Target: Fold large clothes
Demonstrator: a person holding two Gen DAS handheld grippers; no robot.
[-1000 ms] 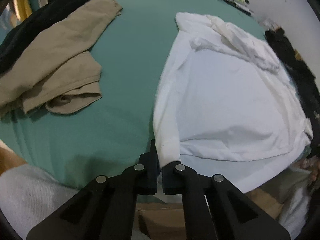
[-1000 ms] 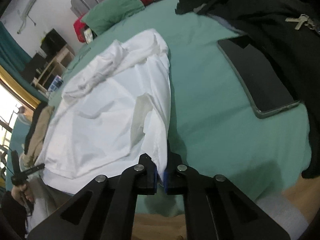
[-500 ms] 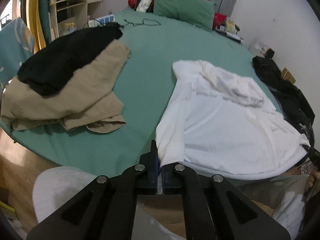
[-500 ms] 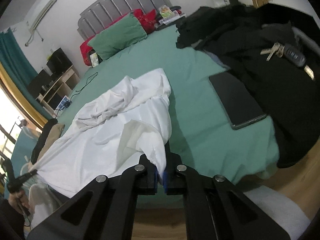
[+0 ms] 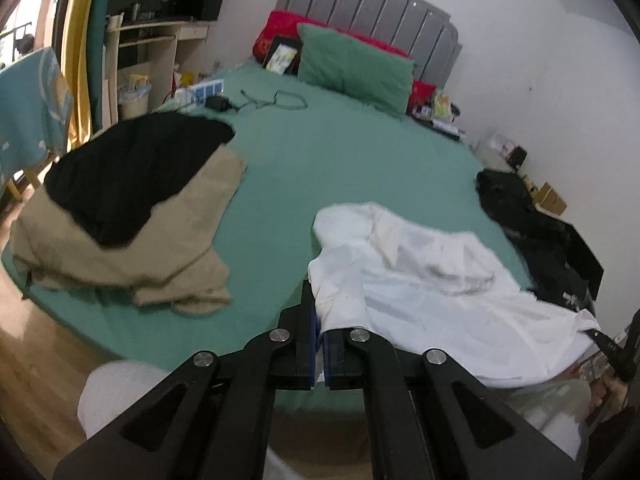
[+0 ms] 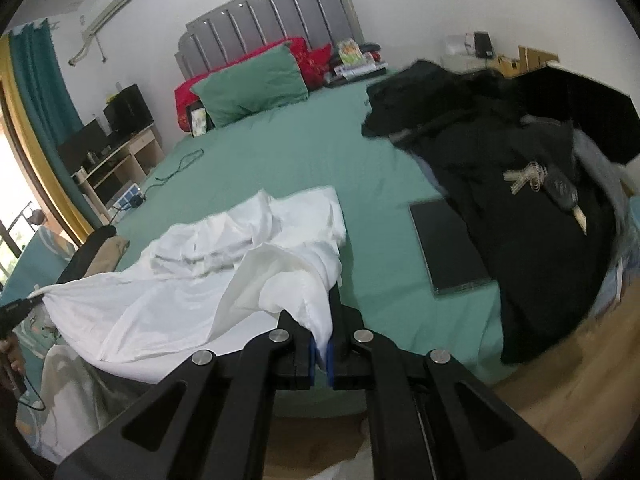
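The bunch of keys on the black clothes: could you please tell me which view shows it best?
The right wrist view: the keys lie in plain sight on the black clothes. The left wrist view shows only that dark pile at the bed's edge, no keys discernible.

White garment (image 5: pixel 440 280) on green sheet (image 5: pixel 340 152), beside tan clothes (image 5: pixel 120 248)

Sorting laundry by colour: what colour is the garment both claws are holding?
White, plain with no pattern. The garment shows best in the left wrist view.
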